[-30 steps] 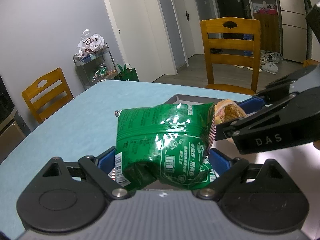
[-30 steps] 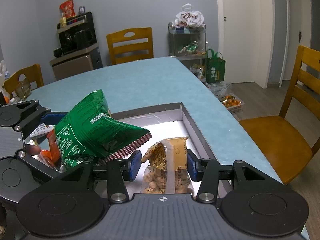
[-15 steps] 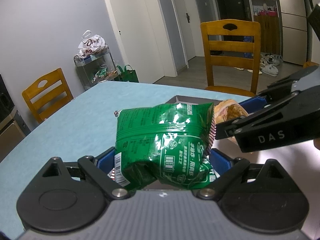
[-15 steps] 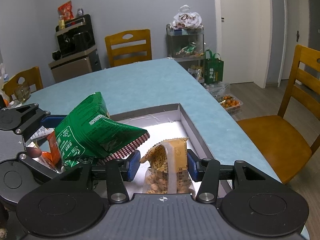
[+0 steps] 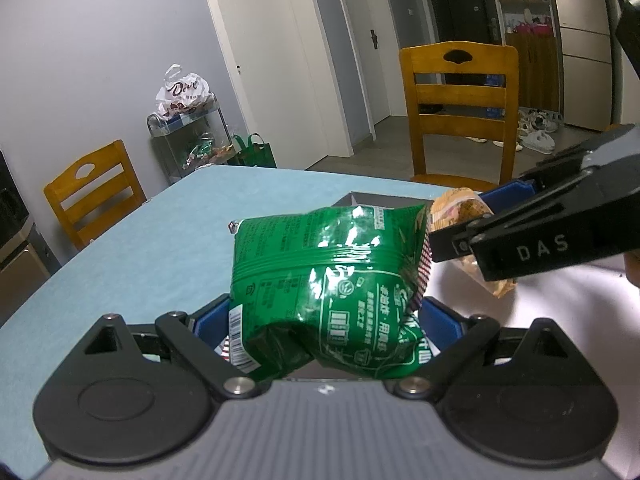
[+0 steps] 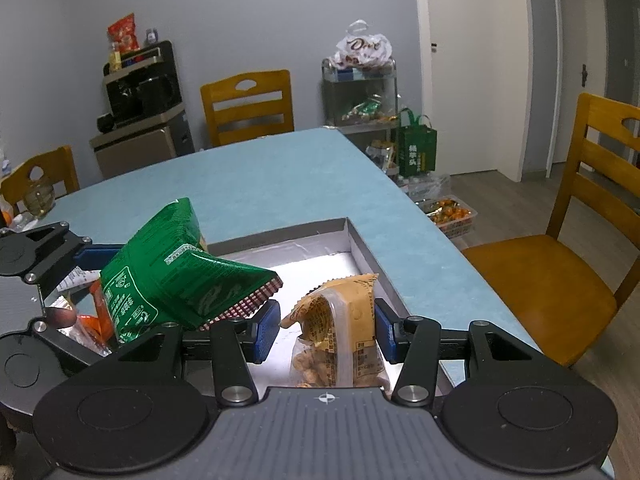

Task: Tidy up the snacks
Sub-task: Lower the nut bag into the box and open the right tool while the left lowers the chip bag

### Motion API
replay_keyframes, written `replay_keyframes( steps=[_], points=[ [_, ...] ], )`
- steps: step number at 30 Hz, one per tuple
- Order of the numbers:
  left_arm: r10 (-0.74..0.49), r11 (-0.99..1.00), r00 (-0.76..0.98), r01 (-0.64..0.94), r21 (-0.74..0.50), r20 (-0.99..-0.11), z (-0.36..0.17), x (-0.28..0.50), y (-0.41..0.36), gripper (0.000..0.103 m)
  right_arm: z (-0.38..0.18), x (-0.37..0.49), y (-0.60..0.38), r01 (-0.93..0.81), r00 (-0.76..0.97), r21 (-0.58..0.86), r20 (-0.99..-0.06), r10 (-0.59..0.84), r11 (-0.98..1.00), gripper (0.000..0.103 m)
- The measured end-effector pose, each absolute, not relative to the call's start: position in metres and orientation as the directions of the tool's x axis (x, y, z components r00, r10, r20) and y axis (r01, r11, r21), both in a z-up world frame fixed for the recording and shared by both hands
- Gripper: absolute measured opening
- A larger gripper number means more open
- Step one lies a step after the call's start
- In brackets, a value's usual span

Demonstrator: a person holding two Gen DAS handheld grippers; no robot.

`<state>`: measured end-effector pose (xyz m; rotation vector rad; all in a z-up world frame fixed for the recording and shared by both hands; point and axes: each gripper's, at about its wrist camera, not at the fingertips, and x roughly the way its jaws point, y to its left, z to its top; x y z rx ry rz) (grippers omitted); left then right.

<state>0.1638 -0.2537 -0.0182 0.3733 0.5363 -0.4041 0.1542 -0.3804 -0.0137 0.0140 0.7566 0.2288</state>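
You are gripping one green bag (image 5: 332, 280) in your left gripper (image 5: 326, 320), its jaws closing on the crumpled base, above the box (image 6: 360, 240) on the blue bench (image 6: 260, 184). Your right gripper (image 6: 326, 330) is standing half open around one yellow nut pack (image 6: 340, 336), the right pad touching it, left pad apart. Three wooden chairs are standing around.

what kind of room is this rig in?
Most likely a home dining area: a blue-topped table with wooden chairs around it, a fridge and shoes by the door, and a snack cart.
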Motion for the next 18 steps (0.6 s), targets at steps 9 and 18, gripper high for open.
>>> replay_keyframes(
  steps=[9,18],
  points=[
    [-0.246,0.803,0.823,0.469,0.368,-0.512,-0.023,0.165,-0.265,0.097,-0.014,0.157,-0.376,-0.204,0.692,0.094,-0.691,0.211,0.975,0.052],
    [-0.193,0.773,0.835,0.452,0.444,-0.515,-0.038,0.173,-0.271,0.098,-0.013,0.149,-0.367,-0.236,0.698,0.050,-0.686,0.205,0.971,0.061]
  ],
)
